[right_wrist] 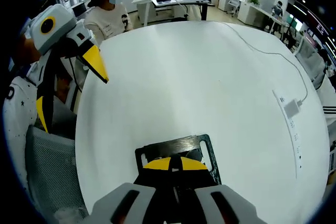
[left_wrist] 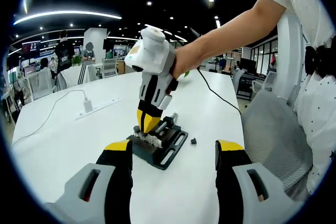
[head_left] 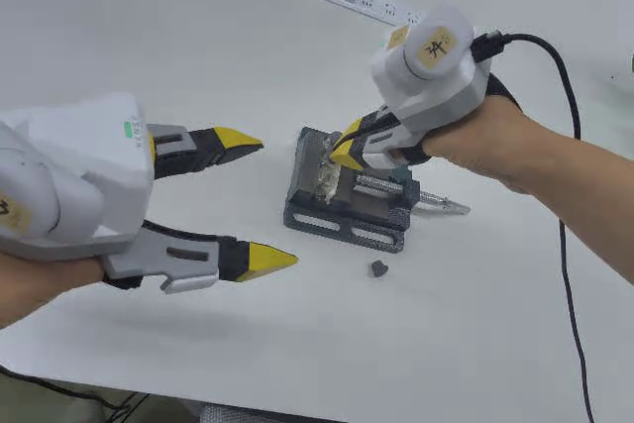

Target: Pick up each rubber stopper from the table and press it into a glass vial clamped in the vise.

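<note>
Left gripper (left_wrist: pixel 173 149) is holding its jaws wide apart above the white table (left_wrist: pixel 63 140). Ahead, the right gripper (left_wrist: pixel 146 125), gripped by a hand (left_wrist: pixel 181 62), is pointing straight down, its yellow tips together at the top of the vise (left_wrist: pixel 170 149). One dark rubber stopper (left_wrist: pixel 193 141) is lying just beside the vise.

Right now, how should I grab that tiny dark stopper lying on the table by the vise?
Pinch the rubber stopper across its sides, coming straight down with the open left gripper. It sits small and low on the table, so a sideways approach would probably scrape; it lies apart from the vise, leaving room.
</note>
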{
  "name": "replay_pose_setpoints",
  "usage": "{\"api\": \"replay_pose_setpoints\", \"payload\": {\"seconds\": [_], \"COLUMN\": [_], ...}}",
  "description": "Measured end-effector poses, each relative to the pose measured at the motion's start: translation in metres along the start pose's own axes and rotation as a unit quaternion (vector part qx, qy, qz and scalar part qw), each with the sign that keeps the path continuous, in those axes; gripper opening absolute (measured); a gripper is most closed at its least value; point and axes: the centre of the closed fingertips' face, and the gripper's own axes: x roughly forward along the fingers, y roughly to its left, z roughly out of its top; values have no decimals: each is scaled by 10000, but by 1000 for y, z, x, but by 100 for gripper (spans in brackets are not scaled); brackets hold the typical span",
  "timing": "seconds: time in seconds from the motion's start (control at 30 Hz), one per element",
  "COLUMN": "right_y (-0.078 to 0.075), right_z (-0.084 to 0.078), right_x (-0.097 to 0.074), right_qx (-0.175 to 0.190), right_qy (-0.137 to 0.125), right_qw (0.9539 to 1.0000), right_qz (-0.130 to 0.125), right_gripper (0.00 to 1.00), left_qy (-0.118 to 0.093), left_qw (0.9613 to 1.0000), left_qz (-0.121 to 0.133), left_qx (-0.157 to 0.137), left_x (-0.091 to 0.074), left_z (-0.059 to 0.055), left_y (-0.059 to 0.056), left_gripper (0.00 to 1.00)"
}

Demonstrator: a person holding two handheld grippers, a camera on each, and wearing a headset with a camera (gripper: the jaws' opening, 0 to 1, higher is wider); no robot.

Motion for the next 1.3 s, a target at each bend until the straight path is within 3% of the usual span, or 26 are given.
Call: {"api": "replay_pose_setpoints", "payload": {"seconds": [0.77,1.3], "right_y": [-2,2], "right_z": [-1,-2], "right_x": [1,-15], "right_qx": [-176,-157], "right_qy": [-13,-248], "right_qw": [9998,9994], "right_qz": [-48,-203], "right_gripper": [4,12], "left_qy": [58,157], "left_qw": [10000,9998], "left_qz": [25,53], "left_qx": [70,113], "left_x": [-4,-9], "left_z": [5,2], "left_y": [1,3], "left_gripper": [62,64]}}
